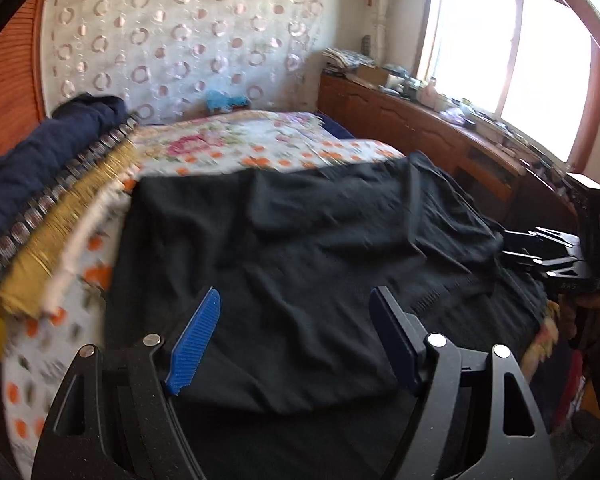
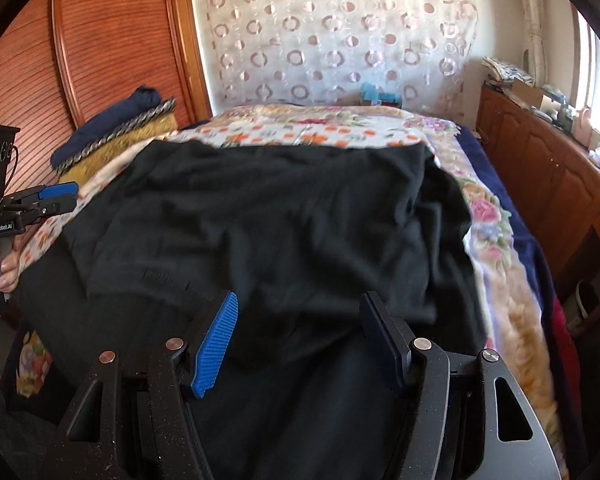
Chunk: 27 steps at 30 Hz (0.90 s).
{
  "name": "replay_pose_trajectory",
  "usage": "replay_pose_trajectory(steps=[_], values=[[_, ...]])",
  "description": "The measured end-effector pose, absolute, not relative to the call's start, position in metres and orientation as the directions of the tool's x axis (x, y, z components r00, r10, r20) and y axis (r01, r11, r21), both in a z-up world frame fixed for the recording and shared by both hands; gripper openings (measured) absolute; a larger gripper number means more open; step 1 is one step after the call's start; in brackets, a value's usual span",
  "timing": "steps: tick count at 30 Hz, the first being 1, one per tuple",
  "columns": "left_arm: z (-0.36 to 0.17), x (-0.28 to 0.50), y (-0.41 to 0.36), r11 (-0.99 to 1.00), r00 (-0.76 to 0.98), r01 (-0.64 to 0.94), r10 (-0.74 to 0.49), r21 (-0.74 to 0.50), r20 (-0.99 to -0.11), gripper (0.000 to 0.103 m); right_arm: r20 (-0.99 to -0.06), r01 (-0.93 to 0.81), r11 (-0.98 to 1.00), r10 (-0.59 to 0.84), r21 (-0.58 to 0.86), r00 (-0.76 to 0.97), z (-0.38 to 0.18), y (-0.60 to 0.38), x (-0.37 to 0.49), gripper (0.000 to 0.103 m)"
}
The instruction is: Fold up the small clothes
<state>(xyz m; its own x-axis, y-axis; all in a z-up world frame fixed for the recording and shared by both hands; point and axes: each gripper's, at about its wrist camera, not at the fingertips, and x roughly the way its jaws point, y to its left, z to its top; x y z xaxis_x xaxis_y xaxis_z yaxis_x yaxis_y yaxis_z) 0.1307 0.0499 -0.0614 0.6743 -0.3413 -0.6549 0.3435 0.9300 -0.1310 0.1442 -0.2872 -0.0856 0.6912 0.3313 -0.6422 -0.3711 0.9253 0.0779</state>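
Black cloth, a small garment [image 1: 300, 248], is spread out flat on the bed [image 1: 260, 148], with soft wrinkles across it. It is seen from both gripper cameras and fills the middle of each picture. Its far edge lies across the flowered bedspread [image 2: 300, 128], and its near edge runs under both grippers.

The left gripper [image 1: 296, 340] is held over the near part of the garment. Its jaws are spread wide, one with a blue ribbed pad, and nothing is pinched between them. The right gripper [image 2: 300, 340] is held the same way over the near edge of the garment, with jaws apart and nothing grasped. In the right camera view the left gripper [image 2: 56, 196] is seen at the left side, held by a hand [image 2: 4, 268]. In the left camera view the right gripper [image 1: 540, 252] is seen at the right edge.

A pile of folded blankets [image 1: 40, 200], dark blue on top and gold beneath, is stacked at the left side of the bed. A curtain with ring shapes [image 2: 332, 40] is hung behind the bed. A wooden cabinet [image 1: 420, 128] is set under a bright window [image 1: 520, 60].
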Motion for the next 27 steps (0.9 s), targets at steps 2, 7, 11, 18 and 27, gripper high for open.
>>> replay_pose_trajectory(steps=[2, 7, 11, 18, 27], values=[[-0.069, 0.121, 0.041, 0.926, 0.660, 0.359, -0.341, -0.118, -0.669, 0.078, -0.645, -0.368, 0.926, 0.334, 0.087, 0.687, -0.087, -0.288, 0.137, 0.065], [-0.077, 0.103, 0.028, 0.916, 0.644, 0.380, -0.360, -0.127, -0.674, 0.078, -0.675, -0.376, 0.923, 0.326, 0.078, 0.662, -0.095, -0.280, 0.123, 0.065], [-0.086, 0.097, 0.012, 0.903, 0.628, 0.415, -0.370, -0.107, -0.685, 0.072, -0.675, -0.386, 0.918, 0.339, 0.087, 0.655, -0.092, -0.280, 0.122, 0.065], [-0.105, 0.103, -0.007, 0.911, 0.614, 0.410, -0.318, -0.052, -0.723, 0.058, -0.682, -0.388, 0.922, 0.281, -0.004, 0.676, -0.102, -0.265, 0.132, 0.063], [-0.105, 0.103, -0.008, 0.915, 0.650, 0.403, -0.291, -0.007, -0.702, 0.017, -0.668, -0.365, 0.928, 0.223, -0.078, 0.710, -0.107, -0.263, 0.133, 0.021]])
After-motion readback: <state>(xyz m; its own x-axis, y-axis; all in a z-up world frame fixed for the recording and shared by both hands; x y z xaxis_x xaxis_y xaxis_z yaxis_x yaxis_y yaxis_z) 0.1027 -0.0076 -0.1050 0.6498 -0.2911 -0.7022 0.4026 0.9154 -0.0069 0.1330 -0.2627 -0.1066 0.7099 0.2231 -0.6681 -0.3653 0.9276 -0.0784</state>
